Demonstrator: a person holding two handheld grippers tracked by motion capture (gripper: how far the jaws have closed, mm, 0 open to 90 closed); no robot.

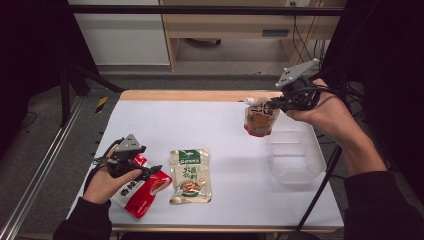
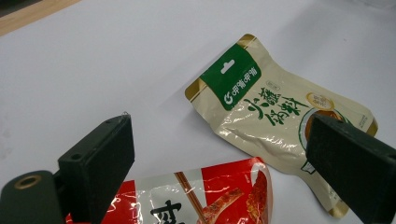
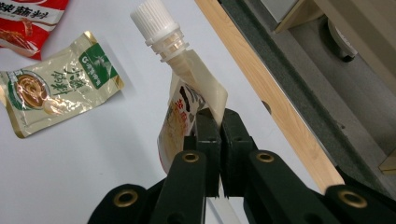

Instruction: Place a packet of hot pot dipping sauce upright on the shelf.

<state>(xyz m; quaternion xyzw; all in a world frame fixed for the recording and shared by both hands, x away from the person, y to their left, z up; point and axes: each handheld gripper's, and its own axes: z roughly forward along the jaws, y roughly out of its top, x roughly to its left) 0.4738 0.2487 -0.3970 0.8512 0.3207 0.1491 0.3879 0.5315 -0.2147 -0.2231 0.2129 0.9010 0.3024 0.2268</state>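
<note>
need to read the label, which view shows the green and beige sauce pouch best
The left gripper view: the green and beige sauce pouch lies close, print large. The high view shows it whole but small; the right gripper view shows it at an angle.

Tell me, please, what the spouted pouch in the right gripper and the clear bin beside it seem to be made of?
The spouted pouch looks like glossy, flexible printed film, since it creases where the shut right gripper pinches it; its ribbed white cap looks like hard plastic. The clear bin seems to be thin, see-through, slightly frosted plastic: the white table shows through its walls.
</note>
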